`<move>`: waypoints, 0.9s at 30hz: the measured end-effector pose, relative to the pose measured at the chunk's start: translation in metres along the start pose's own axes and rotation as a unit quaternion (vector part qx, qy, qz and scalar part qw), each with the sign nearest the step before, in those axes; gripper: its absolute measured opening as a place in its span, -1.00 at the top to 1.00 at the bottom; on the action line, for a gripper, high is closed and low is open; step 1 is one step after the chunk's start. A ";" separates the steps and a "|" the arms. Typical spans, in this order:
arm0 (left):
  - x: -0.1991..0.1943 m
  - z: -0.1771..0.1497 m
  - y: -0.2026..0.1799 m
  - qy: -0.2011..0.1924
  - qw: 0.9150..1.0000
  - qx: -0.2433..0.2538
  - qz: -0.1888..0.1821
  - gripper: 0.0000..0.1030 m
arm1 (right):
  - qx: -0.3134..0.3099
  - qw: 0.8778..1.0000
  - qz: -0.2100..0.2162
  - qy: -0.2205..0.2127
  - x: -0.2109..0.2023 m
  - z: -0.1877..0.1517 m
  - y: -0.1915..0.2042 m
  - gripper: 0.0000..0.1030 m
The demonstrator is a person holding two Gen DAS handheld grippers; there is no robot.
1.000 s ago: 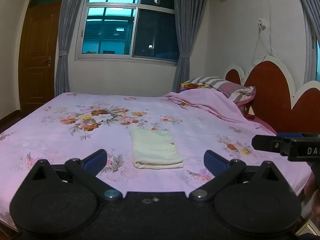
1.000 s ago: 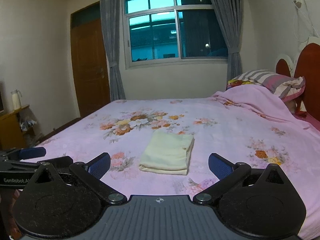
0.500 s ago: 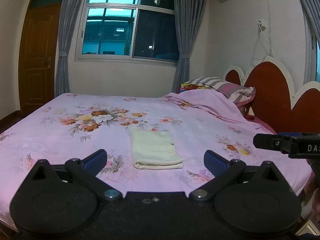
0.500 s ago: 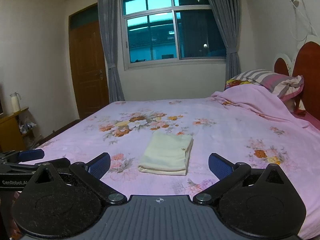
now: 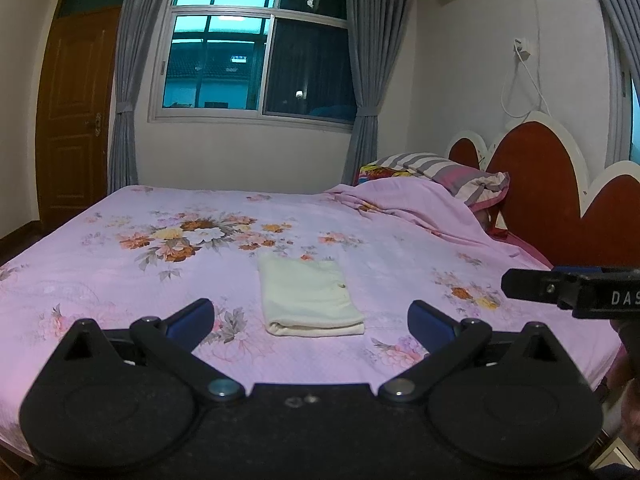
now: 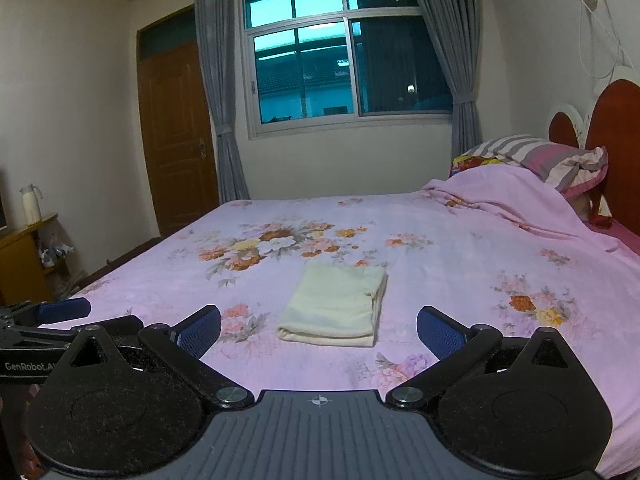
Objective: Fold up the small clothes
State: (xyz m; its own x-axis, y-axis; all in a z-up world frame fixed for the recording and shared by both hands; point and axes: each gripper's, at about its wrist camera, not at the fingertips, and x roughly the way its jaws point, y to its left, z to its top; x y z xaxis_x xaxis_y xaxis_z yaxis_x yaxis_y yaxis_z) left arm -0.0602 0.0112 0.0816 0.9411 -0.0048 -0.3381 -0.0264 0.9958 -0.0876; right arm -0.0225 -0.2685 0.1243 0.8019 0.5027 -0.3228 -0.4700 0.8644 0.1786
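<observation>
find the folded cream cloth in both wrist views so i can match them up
Left wrist view: the folded cream cloth lies centre frame on the floral bedspread, between the open left gripper fingers.
Right wrist view: the cloth lies centre frame, just beyond the open right gripper.
Shared landmark: the window behind the bed.

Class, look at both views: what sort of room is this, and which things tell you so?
Most likely a home bedroom: a bed with a floral sheet, a striped pillow against a headboard, and a curtained window.
</observation>
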 end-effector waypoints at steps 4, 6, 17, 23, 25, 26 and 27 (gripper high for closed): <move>0.000 0.000 -0.001 0.000 1.000 -0.001 0.000 -1.00 | -0.001 1.000 0.001 -0.002 0.000 0.001 0.001 -1.00; 0.000 0.000 -0.001 0.001 1.000 0.000 0.000 -1.00 | 0.000 1.000 0.000 0.000 0.000 0.000 0.000 -1.00; 0.000 0.000 -0.002 0.001 1.000 0.001 0.001 -1.00 | 0.001 1.000 0.000 0.000 -0.001 0.000 0.000 -1.00; 0.004 -0.001 0.003 0.008 1.000 0.001 0.000 -1.00 | -0.003 1.000 0.000 0.000 0.000 -0.001 0.000 -1.00; 0.005 -0.002 0.006 0.010 1.000 -0.001 -0.001 -1.00 | -0.005 1.000 0.002 0.000 0.001 -0.001 -0.001 -1.00; 0.006 -0.002 0.007 0.011 1.000 0.000 -0.008 -0.99 | -0.006 1.000 0.002 0.001 0.001 -0.001 0.000 -1.00; 0.007 -0.003 0.008 0.012 1.000 0.001 -0.011 -0.99 | -0.007 1.000 0.002 0.003 0.002 -0.001 0.001 -1.00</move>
State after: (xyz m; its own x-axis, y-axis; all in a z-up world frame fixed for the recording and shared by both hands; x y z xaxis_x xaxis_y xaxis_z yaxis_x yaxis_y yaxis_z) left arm -0.0549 0.0190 0.0761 0.9327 -0.0295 -0.3594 -0.0043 0.9957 -0.0929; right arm -0.0218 -0.2671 0.1226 0.7984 0.5056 -0.3270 -0.4776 0.8625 0.1676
